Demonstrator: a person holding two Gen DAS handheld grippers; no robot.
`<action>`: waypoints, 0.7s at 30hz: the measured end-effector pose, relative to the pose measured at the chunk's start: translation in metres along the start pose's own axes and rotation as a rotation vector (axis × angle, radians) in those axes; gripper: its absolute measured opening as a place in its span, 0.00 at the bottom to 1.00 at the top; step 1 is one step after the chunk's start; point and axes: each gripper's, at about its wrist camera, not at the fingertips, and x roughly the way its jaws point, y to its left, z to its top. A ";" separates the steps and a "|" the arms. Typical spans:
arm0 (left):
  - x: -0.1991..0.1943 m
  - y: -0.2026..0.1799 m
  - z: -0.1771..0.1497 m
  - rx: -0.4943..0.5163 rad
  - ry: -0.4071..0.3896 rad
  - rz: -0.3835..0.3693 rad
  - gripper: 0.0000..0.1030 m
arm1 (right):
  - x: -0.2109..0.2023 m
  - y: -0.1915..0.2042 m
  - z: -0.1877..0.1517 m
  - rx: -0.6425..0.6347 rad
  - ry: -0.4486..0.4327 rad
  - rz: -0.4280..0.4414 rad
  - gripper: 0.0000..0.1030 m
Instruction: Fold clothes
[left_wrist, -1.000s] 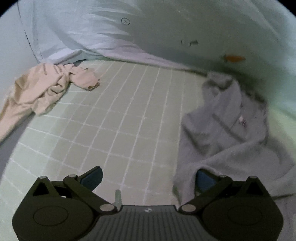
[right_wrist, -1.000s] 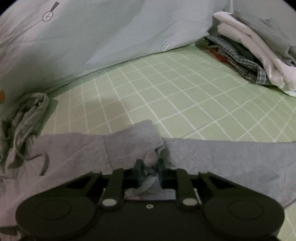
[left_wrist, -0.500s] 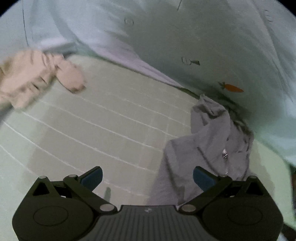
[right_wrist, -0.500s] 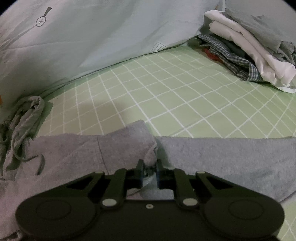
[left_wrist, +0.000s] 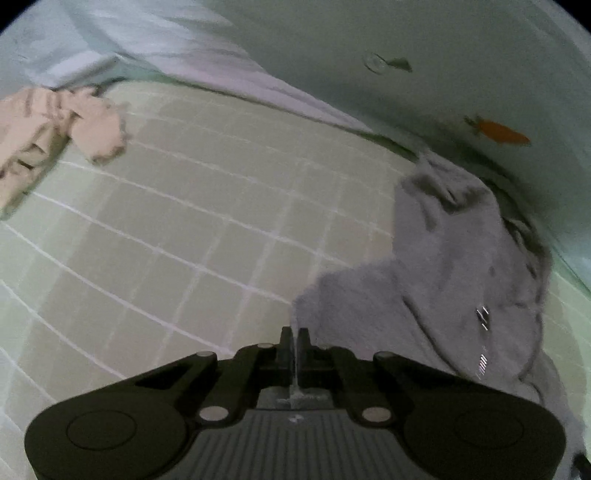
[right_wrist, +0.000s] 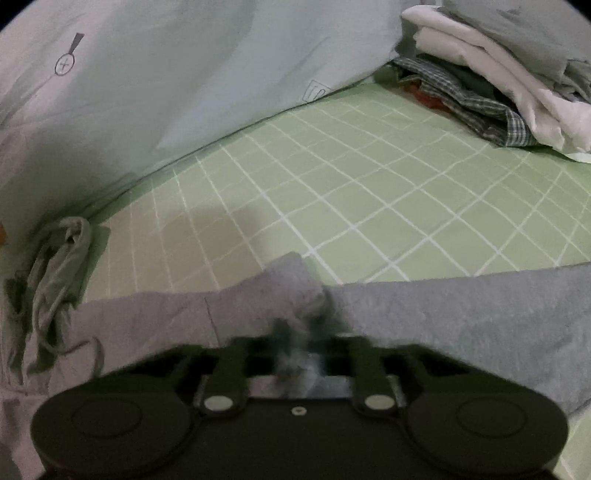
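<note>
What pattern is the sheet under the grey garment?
Light green sheet with a white grid; clearest in the right wrist view.

One grey garment (left_wrist: 461, 280) lies just ahead and right of the left tongs (left_wrist: 294, 338); one beige garment (left_wrist: 55, 125) lies far ahead to their left. Far ahead and right of the right tongs (right_wrist: 301, 328) sits one stack of folded clothes (right_wrist: 491, 81). Ahead to their left lies one crumpled grey-green piece (right_wrist: 55, 266).

Green checked sheet (right_wrist: 388, 206), pale duvet (right_wrist: 184, 92)
</note>
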 end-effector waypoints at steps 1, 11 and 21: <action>-0.002 0.002 0.004 -0.004 -0.022 0.021 0.02 | -0.002 0.000 0.001 -0.009 -0.011 -0.002 0.11; 0.025 0.025 0.029 -0.067 -0.022 0.072 0.02 | -0.030 -0.024 0.005 -0.056 -0.087 -0.096 0.08; -0.002 0.013 0.011 0.119 -0.031 0.106 0.87 | -0.009 -0.040 -0.013 0.003 0.048 -0.102 0.56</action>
